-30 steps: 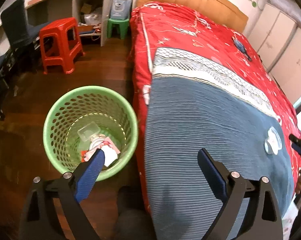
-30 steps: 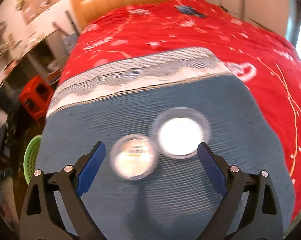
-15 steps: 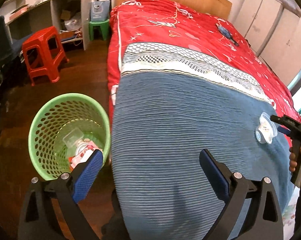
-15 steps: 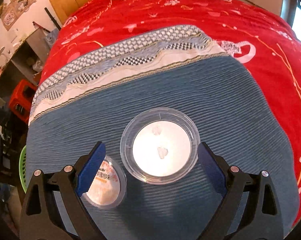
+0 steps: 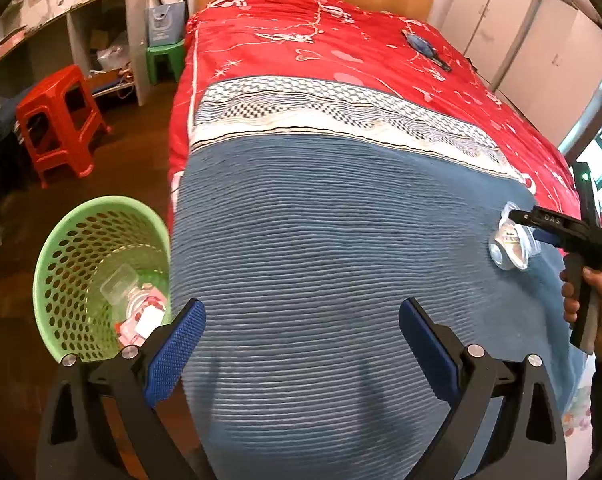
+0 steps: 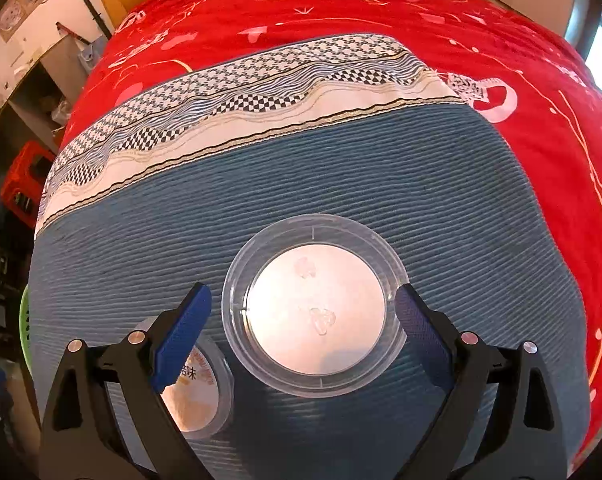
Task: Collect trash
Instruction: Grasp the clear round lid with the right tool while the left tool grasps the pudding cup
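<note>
While both tools hang over the foot of the bed, the right gripper (image 6: 303,312) stands with its fingers spread wide, one blue pad on each side of a clear round plastic lid (image 6: 315,306) that lies flat on the blue ribbed blanket (image 6: 341,184). Neither pad touches the lid's rim; both sit just beside it. A smaller sealed cup with an orange printed label (image 6: 199,390) lies on the blanket just left of the lid, partly hidden behind the left-hand finger.

From the left wrist view the left gripper (image 5: 301,334) is likewise released, its pads well apart and holding nothing, hovering over the blanket's near edge. The green perforated basket (image 5: 81,240) stands on the wooden floor (image 5: 141,128), just beside the bed's side; it holds a clear container and pink-and-white wrappers. The right gripper (image 5: 541,228) appears at the far right of this view, gripped by a hand (image 5: 597,308), its tips over the two clear plastic items. A red stool (image 5: 59,120) stands further back on the floor.
</note>
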The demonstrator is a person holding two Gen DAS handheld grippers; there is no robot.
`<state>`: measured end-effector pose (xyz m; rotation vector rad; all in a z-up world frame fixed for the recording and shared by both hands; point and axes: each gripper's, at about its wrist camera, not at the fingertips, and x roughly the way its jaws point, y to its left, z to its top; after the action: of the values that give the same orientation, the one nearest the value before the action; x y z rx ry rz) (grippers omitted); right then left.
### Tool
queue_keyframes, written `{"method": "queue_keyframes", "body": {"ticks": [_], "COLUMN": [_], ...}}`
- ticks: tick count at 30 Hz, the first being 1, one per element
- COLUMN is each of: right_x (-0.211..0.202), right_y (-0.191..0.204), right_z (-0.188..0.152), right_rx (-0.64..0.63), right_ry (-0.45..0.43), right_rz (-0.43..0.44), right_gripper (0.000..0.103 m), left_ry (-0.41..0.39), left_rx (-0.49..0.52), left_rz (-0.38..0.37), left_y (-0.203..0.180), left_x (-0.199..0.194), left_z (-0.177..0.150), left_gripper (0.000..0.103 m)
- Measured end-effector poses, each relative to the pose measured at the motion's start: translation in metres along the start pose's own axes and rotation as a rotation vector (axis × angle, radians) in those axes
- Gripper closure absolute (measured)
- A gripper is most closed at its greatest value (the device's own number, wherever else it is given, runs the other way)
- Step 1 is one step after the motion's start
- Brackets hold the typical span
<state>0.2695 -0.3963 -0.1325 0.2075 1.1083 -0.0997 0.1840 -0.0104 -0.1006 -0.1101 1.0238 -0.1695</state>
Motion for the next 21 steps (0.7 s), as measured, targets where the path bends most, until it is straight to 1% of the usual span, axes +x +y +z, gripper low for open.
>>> {"method": "queue_keyframes", "body": {"ticks": [2,6,11,15,17,21], "right_x": [-0.002,-0.003,-0.002,-0.003,-0.006,-0.009], "right_y": [-0.001,-0.004,-0.011,-0.013,-0.014,-0.013], "right_z": [-0.001,-0.003,-0.006,-0.008,-0.008,-0.008], "right_rx": [0.001,-0.002,0.028,0.024,0.018,-0.001], "right_ry": [-0.006,-0.007,0.001,-0.005,-0.018,-0.014], "right_rz": [-0.010,-0.003,0.030,0.060,0.065,0.086], "right_gripper": [0.011,0.011,0.011,0.011,0.013,0.013], "left_ry": [0.003,0.011,0.008,0.008,0.010,0.015], "left_rx": [0.010,0.016,0.025,0.038,0.043,0.053], "left_rz": [-0.005,-0.008,-0.017,-0.021,-0.025,-0.034], "left_y": [-0.005,-0.009,-0.013,-0.018,-0.020,-0.025], "left_x": [0.001,0.004,0.003,0.004,0.005,0.007], "left_z": [0.000,-0.001,0.000,0.003,0.004,0.004], "left_gripper": [0.009,0.009,0.009,0.009,0.009,0.009]}}
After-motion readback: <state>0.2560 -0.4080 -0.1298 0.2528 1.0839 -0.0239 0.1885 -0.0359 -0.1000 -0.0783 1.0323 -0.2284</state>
